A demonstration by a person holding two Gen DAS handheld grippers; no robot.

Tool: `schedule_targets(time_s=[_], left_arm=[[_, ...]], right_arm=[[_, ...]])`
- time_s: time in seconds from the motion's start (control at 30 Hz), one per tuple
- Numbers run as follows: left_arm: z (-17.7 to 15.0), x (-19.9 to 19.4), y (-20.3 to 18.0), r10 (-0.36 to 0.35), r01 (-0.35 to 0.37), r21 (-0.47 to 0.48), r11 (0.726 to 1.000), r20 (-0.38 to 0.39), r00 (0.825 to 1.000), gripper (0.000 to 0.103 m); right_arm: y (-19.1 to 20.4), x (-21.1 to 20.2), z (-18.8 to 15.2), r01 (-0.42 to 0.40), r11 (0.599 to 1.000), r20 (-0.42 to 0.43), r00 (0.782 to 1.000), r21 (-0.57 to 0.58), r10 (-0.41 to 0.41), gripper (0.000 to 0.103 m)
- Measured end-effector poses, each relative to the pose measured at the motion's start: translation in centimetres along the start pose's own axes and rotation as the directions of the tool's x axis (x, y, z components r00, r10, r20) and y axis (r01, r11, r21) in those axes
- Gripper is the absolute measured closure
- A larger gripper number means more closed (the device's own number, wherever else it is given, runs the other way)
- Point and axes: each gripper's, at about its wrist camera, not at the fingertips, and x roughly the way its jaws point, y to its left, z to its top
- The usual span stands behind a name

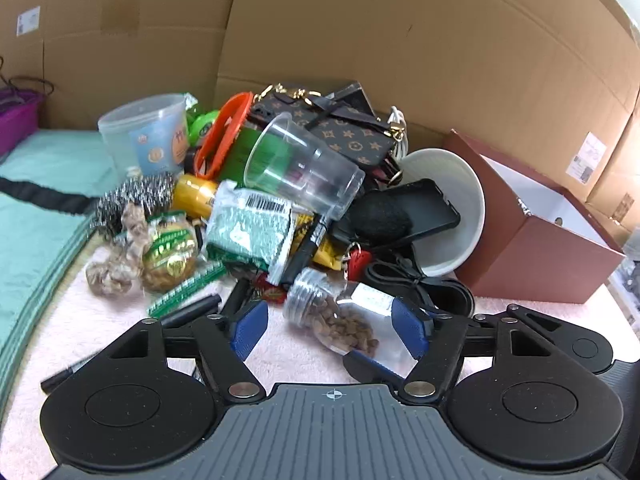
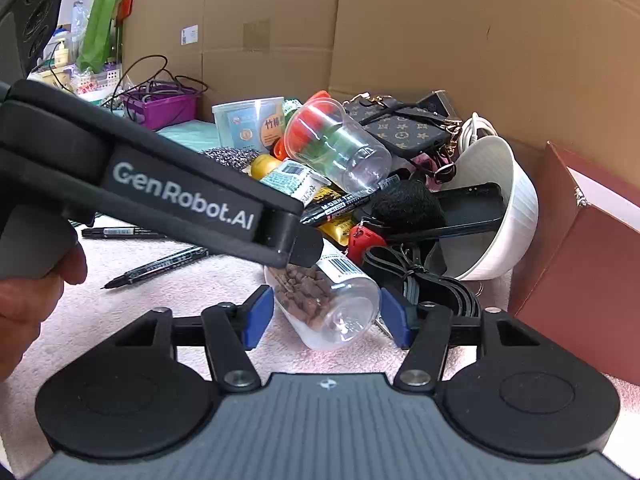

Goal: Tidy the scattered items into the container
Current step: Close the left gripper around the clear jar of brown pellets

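- On the pink cloth (image 1: 280, 344) before a wall of cardboard, we find the job barely begun: nearly everything sits heaped in one pile, and the brown box (image 1: 532, 240) at the right, which we take for the container, shows only bare white inside as far as we can see.
- Our left gripper (image 1: 332, 324) hangs released, its blue pads wide apart, and the clear jar of brown pellets (image 1: 340, 316) lies on its side between them, untouched by either pad as far as we can judge.
- Our right gripper (image 2: 326, 314) is likewise spread, straddling the same jar (image 2: 324, 300) from its own angle; the left tool's black body crosses this view just above the jar.
- Both tools close in on one item, so we judge the jar to be the piece now being picked up, and it is not yet gripped.
- Left to move, by our count: the clear plastic cup (image 1: 300, 164) tipped atop the heap, the patterned purse (image 1: 344, 128), the white bowl (image 1: 460, 200) holding a black phone case (image 1: 424, 208), the green packet (image 1: 248, 228), the orange ring (image 1: 224, 136), the lidded tub (image 1: 148, 132) and the black strap (image 1: 420, 284).
- Markers (image 2: 160, 264) lie loose on the cloth, apart from the pile, and also wait.
- We cannot see the box's floor, so something may lie low inside.
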Motion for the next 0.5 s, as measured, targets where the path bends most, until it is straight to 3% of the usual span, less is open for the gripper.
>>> schedule_targets(time_s=[0.13,0.23,0.37,0.5], left_arm=[[-0.5,-0.2,0.6,-0.041,0.041,-0.038,0.998,-0.025,0.999,0.029],[-0.9,-0.9,0.6,-0.061,0.060,-0.041,0.997,-0.036,0.997,0.038],[-1.1,-1.8,0.8,-0.041,0.040,-0.038,0.998,-0.026,0.999,0.036],[-0.2,-1.0,1.1,-0.036,0.034,-0.042,0.999,-0.045,0.998,0.026]], right_arm=[[0.5,-0.9,-0.2,-0.020,1.000,0.001,1.000,-0.005,0.020,0.044],[1.2,-1.9,-0.5,-0.044,0.999,0.004,0.999,-0.013,0.044,0.044],[1.7,-3.0,-0.8,-0.069,0.998,0.002,0.998,-0.008,0.069,0.044],[1.5,-2.7,-0.6,-0.052,0.997,-0.007,0.999,0.052,0.052,0.036]])
